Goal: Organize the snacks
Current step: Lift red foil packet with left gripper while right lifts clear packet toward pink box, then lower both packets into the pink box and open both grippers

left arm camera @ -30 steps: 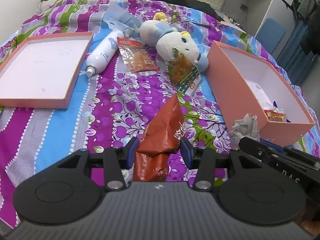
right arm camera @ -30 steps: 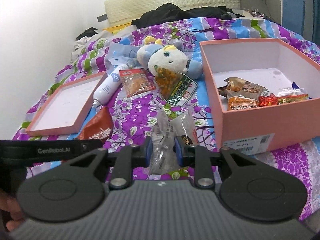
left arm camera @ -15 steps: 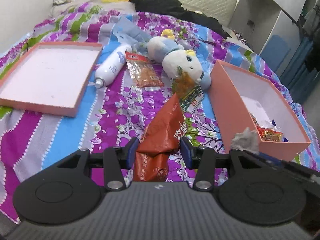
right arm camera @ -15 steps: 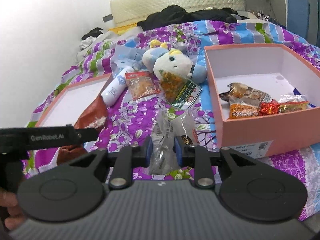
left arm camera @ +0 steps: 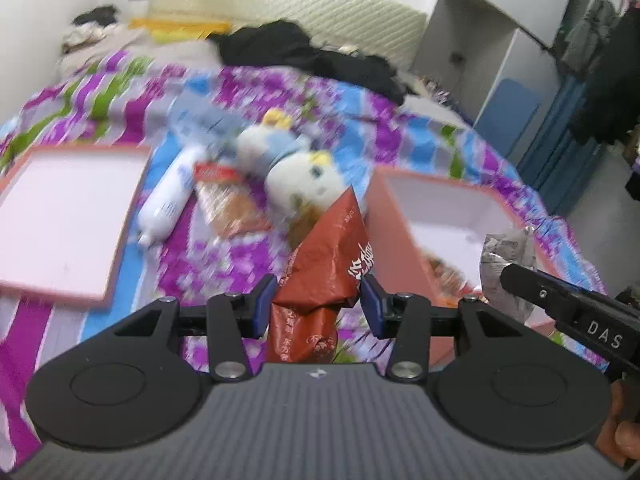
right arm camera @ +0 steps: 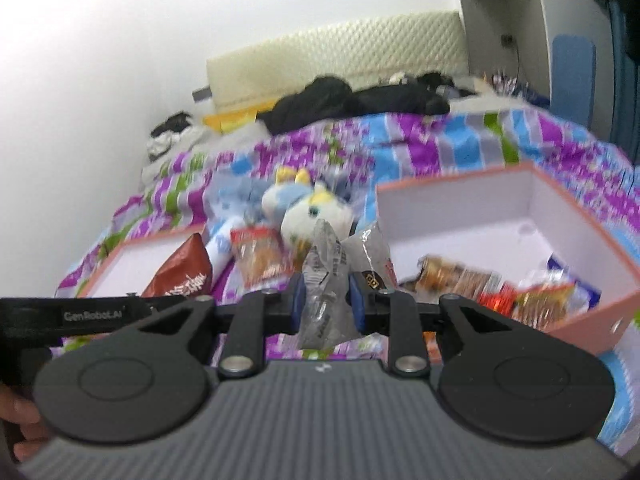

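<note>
Bedding fills most of the room: a purple, blue and green flower-printed bedspread (left arm camera: pixel 120 120) with a heap of black clothing (left arm camera: pixel 304 54) against the cream quilted headboard (right arm camera: pixel 340 48). On the right side of the cover sits a deep salmon-pink cardboard box (right arm camera: pixel 592 248) with a white inside, several orange and red snack packets (right arm camera: pixel 492 284) lying on its floor. Its shallow pink lid (left arm camera: pixel 64 216) rests upside down well apart on the left. Between the two lie a white-and-blue plush toy (left arm camera: pixel 308 176), a white spray bottle (left arm camera: pixel 168 200) just beside the lid, and a clear packet of orange snacks with a red top (left arm camera: pixel 228 200), all blurred.

Above the spread, the left gripper (left arm camera: pixel 318 304) has its blue-padded fingers (left arm camera: pixel 262 306) pinching a crumpled reddish-brown foil snack bag (left arm camera: pixel 332 256) around its middle, the bag's pointed top sticking up in front of the plush toy and the box's near corner. The right gripper (right arm camera: pixel 328 306) is clamped with its fingers (right arm camera: pixel 298 304) closer together on a small silvery-clear plastic snack packet (right arm camera: pixel 324 288), held upright just left of the box's near wall. In each wrist view the other gripper's packet shows at the side, and part of a person's hand (left arm camera: pixel 624 436) shows at the edge.
</note>
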### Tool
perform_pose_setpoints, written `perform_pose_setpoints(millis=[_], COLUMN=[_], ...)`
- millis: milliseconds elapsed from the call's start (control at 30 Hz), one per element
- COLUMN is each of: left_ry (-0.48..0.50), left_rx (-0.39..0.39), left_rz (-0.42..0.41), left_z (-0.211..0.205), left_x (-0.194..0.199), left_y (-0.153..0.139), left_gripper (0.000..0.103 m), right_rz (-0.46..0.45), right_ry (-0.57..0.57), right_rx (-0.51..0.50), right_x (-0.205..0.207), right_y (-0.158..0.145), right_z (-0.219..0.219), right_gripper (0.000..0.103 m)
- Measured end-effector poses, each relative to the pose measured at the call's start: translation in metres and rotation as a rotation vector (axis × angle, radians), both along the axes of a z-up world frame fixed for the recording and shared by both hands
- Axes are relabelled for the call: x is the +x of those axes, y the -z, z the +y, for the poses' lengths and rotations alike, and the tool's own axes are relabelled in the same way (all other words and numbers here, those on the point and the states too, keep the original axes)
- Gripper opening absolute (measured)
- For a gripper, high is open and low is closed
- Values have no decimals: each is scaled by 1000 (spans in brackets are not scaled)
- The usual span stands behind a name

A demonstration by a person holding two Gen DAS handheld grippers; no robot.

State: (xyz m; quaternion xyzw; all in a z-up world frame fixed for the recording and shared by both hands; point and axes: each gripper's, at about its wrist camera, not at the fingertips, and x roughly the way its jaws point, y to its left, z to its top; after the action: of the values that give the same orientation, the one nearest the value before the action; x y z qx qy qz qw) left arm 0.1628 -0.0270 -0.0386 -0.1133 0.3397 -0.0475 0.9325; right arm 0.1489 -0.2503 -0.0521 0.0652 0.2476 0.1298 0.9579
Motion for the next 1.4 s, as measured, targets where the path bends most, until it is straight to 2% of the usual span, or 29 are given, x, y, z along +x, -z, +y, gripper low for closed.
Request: perform_pose_setpoints(millis=[267, 433, 600, 867, 1033, 1167, 1200, 1267, 1300, 1333, 1367, 1400], left_ry=[76, 154, 230, 316, 328, 351, 351, 350, 353, 358, 359, 355], left_rx=[-6, 0, -2, 84, 110, 84, 86, 79, 69, 64, 68, 76], left_rz=[-110, -114, -55, 104, 203, 222, 225, 229, 225, 214, 202, 190], left_z=[-40, -74, -114, -168, -183, -186, -186, -185, -184, -184, -183, -182], left_x=[37, 69, 108, 161, 184, 187, 186, 186, 185, 183, 181, 179], left_y=[-64, -79, -68, -15, 10, 22, 24, 26, 25, 23, 21, 18], left_gripper=[51, 51, 51, 52, 52, 52, 53, 67, 78, 79, 79, 79], right_rz=[-98, -114, -54, 161, 263, 312, 317, 322, 323, 318, 314, 306], right_ry=[75, 109, 151, 183, 208, 229, 233, 241, 242, 248, 257, 263], right_rx=[-8, -54, -86, -141, -113, -107, -102, -89, -80, -72, -65, -60], right_x=[19, 34, 57, 100, 109, 107, 106, 103, 102, 102, 100, 99], right_y=[-49, -63, -50, 17, 49, 66, 68, 71, 71, 71, 69, 67], right_z=[-34, -55, -78, -110, -124, -134, -136, -140, -142, -145, -147, -148], right_gripper=[28, 28, 28, 28, 28, 29, 29, 30, 31, 36, 48, 54])
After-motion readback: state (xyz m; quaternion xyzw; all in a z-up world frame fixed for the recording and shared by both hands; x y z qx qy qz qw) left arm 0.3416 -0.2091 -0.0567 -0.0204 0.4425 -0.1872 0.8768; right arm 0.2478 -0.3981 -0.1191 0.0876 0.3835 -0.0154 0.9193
